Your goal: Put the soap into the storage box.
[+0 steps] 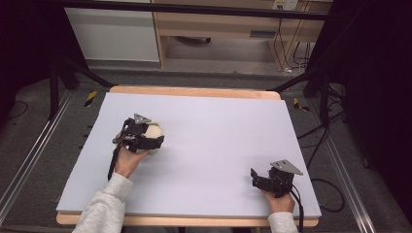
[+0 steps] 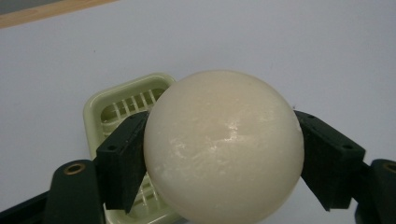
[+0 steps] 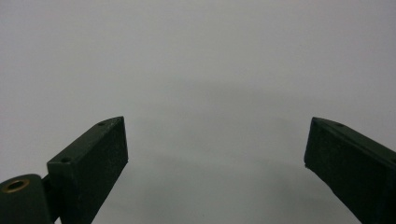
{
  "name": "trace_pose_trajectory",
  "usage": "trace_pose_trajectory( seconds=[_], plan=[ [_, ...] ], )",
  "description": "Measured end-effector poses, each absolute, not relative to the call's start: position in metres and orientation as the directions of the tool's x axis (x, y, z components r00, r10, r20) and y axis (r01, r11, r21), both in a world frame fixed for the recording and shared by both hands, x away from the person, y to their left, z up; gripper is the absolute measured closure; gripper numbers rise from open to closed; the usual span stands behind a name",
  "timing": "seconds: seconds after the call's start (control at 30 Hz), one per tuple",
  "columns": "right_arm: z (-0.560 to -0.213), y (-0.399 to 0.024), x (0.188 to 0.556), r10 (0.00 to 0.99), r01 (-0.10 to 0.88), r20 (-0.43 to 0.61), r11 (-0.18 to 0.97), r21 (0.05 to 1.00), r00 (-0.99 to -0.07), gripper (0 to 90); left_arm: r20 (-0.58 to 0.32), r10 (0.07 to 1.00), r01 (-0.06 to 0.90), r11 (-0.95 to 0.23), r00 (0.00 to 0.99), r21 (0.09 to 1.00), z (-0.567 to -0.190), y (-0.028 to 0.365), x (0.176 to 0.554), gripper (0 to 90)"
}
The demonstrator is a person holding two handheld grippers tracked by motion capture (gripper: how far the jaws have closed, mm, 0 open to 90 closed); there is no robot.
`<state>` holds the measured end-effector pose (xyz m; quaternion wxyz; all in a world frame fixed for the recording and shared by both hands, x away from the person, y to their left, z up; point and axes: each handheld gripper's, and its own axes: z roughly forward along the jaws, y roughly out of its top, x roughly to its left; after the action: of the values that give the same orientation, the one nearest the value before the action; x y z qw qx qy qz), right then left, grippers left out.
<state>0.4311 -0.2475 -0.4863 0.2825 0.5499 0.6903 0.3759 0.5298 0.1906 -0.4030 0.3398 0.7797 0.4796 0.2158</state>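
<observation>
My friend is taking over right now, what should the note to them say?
Left gripper: shut on the round cream soap, jaws pressing on both sides.
Right gripper: open, holding nothing, low at the near right of the table.
The pale green slatted soap dish sits on the table just behind and below the soap.
Done: the soap is gripped.
Left, probably: set the soap into the dish, then open the jaws. I cannot tell whether the soap touches the dish yet.
</observation>
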Motion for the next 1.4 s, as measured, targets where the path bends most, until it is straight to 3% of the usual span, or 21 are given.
trace_pose_trajectory(
  seconds=[1.4],
  plan=[
    [-0.486,-0.248,0.431,0.971,0.548,0.025,0.112,0.829,-0.236,6.5,0.015,0.929,0.653,-0.272,0.371,0.706,-0.431,0.210,0.565,24.0]
  ],
)
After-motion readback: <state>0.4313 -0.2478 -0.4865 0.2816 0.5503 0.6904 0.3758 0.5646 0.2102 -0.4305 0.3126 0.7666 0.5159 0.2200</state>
